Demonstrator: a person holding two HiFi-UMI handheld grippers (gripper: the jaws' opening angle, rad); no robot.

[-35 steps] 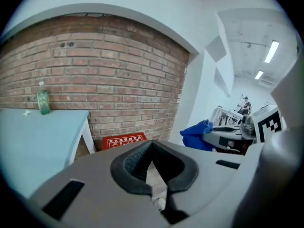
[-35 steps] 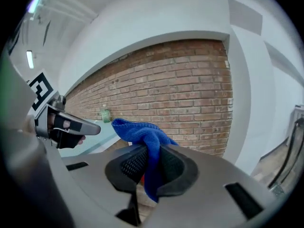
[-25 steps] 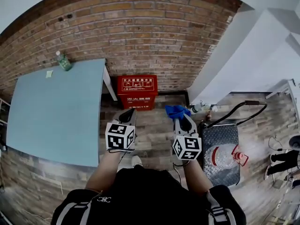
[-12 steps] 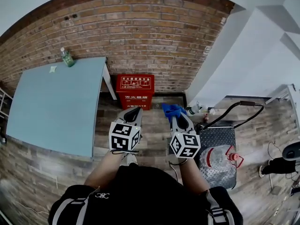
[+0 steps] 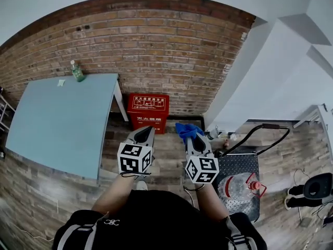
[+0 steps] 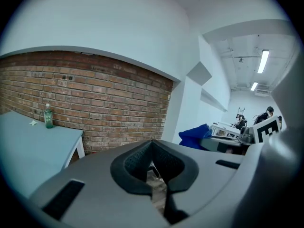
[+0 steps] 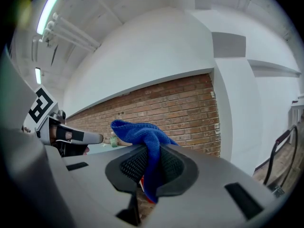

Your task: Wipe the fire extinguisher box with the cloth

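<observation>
Two claws held side by side, short of the brick wall (image 5: 156, 51). The right claw (image 5: 192, 138) is clamped on the blue cloth (image 5: 186, 129), which bunches above the tips. The left claw (image 5: 145, 131) is closed with nothing in it. The red fire extinguisher box (image 5: 149, 108) stands on the floor (image 5: 169, 151) against the wall, beside the blue surface (image 5: 57, 119), apart from the cloth. Its lower edge is cut off by the left claw tip. The right gripper view shows only a red sliver behind the cloth, probably the box.

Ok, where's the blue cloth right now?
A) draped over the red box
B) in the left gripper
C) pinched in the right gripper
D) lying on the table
C: the cloth sits clamped between the jaws of the right gripper; the left gripper holds nothing.
</observation>
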